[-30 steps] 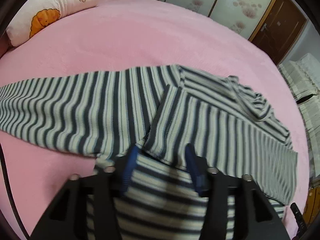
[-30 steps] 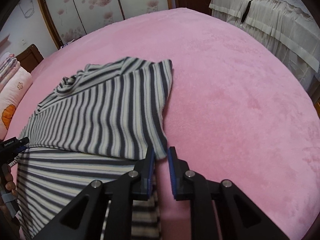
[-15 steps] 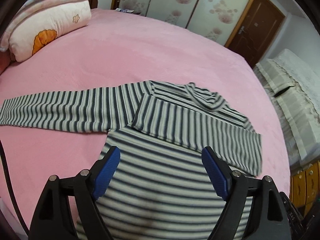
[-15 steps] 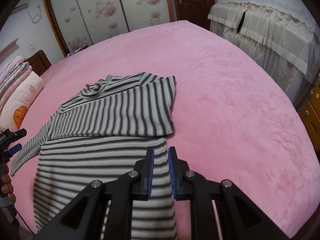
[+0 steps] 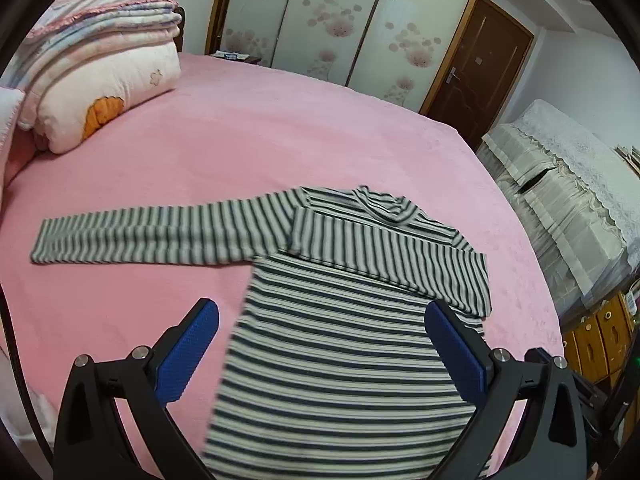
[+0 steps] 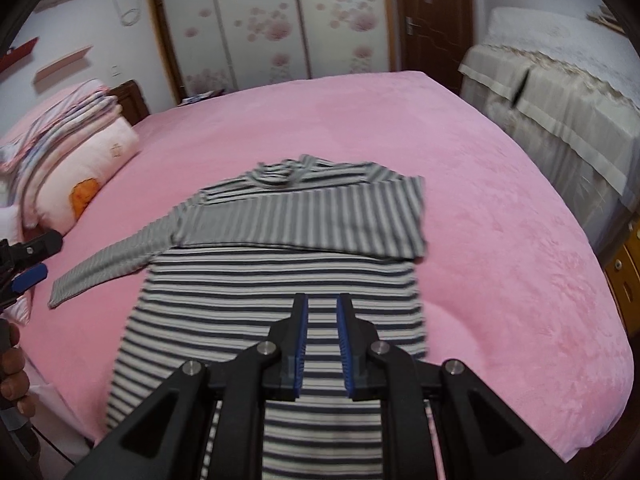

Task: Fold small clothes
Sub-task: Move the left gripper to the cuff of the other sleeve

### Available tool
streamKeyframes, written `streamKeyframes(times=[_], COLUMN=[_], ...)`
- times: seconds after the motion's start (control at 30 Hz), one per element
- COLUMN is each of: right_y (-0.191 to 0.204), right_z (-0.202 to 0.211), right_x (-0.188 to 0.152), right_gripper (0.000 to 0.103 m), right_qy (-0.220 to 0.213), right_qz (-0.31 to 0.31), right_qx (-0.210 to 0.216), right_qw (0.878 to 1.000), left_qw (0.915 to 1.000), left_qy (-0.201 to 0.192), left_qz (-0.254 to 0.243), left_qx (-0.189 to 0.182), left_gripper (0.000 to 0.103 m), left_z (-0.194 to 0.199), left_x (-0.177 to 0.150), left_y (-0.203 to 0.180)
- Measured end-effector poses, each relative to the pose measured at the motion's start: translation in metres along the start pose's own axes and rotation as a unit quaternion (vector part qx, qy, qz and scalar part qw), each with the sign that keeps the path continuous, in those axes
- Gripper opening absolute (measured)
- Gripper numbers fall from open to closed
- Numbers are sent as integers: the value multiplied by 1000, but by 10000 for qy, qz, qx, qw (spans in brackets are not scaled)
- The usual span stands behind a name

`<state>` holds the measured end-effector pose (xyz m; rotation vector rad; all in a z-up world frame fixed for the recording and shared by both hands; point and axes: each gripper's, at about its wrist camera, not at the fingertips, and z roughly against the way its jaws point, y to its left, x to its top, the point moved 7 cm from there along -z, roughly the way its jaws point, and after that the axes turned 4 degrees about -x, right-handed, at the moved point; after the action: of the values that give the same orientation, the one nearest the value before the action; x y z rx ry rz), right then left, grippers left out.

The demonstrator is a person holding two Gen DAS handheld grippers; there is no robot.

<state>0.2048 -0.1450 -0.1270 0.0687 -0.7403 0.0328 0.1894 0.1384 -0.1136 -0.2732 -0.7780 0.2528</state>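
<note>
Shirt: striped long-sleeved top (image 5: 344,360) lies flat on the pink bed (image 5: 260,128), collar (image 5: 384,208) away from the cameras, hem nearest them.
Right sleeve: folded (image 6: 304,220) across the chest, its cuff ending near the shirt's left shoulder.
Left sleeve: not folded (image 5: 152,236); lies straight out to the side on the bed cover, cuff well apart from the body of the shirt.
Left gripper (image 5: 320,352): jaws spread wide, nothing between them; it hangs above the lower half of the shirt, not touching the cloth as far as the view shows.
Right gripper (image 6: 322,340): jaws close together with a narrow gap showing between the blue pads; no cloth pinched. It sits over the middle of the shirt body, above it.
Surroundings: folded quilts and a pillow (image 5: 100,92) at the head of the bed, wardrobe doors (image 5: 340,28) behind. None near the shirt.
Stage (judgement): one sleeve done; the outstretched sleeve looks like the next thing to bring in, then the body fold.
Risk 1: grabbing the outstretched sleeve near the shoulder rather than the cuff would probably drag the shirt sideways across the plush cover and pull the finished fold open.
Risk 2: a pinch that catches both layers where the folded cuff overlaps the shoulder would lift the folded sleeve too.
Risk 3: the cover is soft; jaws pressed down hard may nip bedding with the cloth.
Note: both views are motion-blurred, so cloth edges are uncertain.
</note>
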Motion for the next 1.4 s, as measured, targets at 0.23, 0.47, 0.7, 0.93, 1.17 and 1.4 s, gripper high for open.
streamKeyframes(times=[0.23, 0.47, 0.7, 0.93, 1.17, 1.4], right_y=[86, 176, 264, 320, 360, 370], right_z=[12, 1, -33, -87, -127, -146], right_x=[25, 58, 70, 67, 57, 41], right_gripper=[14, 19, 21, 21, 21, 21], right_qy=[-251, -447, -390, -183, 136, 292], right_qz=[526, 979, 1301, 1429, 1396, 1487], right_qx=[355, 745, 1130, 1158, 1424, 1522], right_qw=[9977, 9914, 9843, 9828, 9798, 9767], left_qw=[9986, 9924, 9740, 9507, 9065, 8693], left_qy=[-313, -407, -141, 594, 622, 437], left_qz=[-42, 396, 1735, 2568, 3975, 4724], left_qx=[418, 1094, 1448, 1633, 1281, 1388], left_gripper=[102, 102, 102, 93, 83, 77], left_z=[48, 62, 30, -38, -66, -77], left_x=[31, 64, 65, 34, -1, -20], left_y=[73, 186, 324, 410, 460, 480])
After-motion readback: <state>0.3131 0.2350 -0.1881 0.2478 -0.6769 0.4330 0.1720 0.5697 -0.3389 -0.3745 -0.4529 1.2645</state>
